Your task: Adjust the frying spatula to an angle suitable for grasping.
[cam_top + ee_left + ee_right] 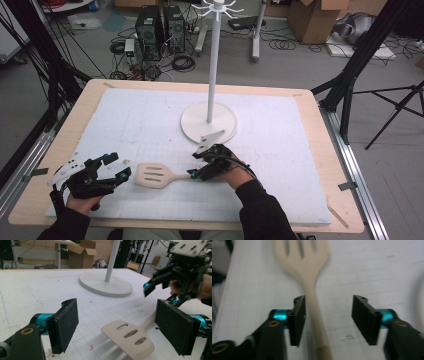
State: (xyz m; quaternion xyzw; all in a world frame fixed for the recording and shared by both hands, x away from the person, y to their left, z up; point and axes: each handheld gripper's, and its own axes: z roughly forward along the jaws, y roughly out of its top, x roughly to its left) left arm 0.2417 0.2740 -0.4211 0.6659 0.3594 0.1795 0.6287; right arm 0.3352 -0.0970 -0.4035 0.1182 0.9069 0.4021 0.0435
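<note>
A beige slotted spatula (155, 176) lies flat on the white mat, head to the left and handle to the right. My right gripper (195, 166) is open, its jaws straddling the handle. In the right gripper view the handle (317, 322) runs between the pads, close to the left pad (297, 320) and well apart from the right one. My left gripper (119, 166) is open just left of the spatula head. In the left gripper view the head (130, 338) lies between its wide-apart pads, with the right gripper (160, 290) beyond.
A white stand with a round base (209, 122), a tall pole (214, 60) and hooks on top rises just behind the right hand. The white mat (150, 125) covers a wooden table (320, 150). Cables, computer towers and boxes sit on the floor beyond.
</note>
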